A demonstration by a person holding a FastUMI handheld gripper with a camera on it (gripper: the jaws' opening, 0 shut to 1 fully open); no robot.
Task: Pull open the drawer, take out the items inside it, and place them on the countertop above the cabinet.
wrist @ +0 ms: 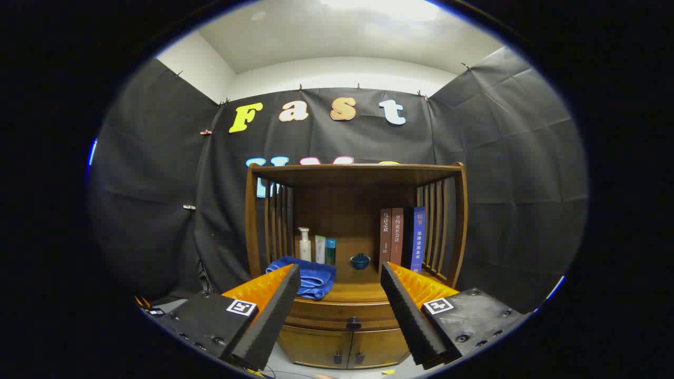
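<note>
Hand-held gripper (339, 273) wide open, empty, well back from wooden cabinet. Drawer (342, 315) closed under the worktop (350, 289), between the fingers. Small dark knob (353, 322) is the only grip; likely rigid, slippery, needs a straight pull.

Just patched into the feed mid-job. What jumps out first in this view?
The wooden cabinet stands straight ahead, beyond the open claw, whose fingers hold nothing. On its countertop lie a folded blue towel beside the near finger, bottles behind it, a small blue pot in the middle and upright books to the side. Below, the drawer looks shut, its dark knob between the fingers.
</note>
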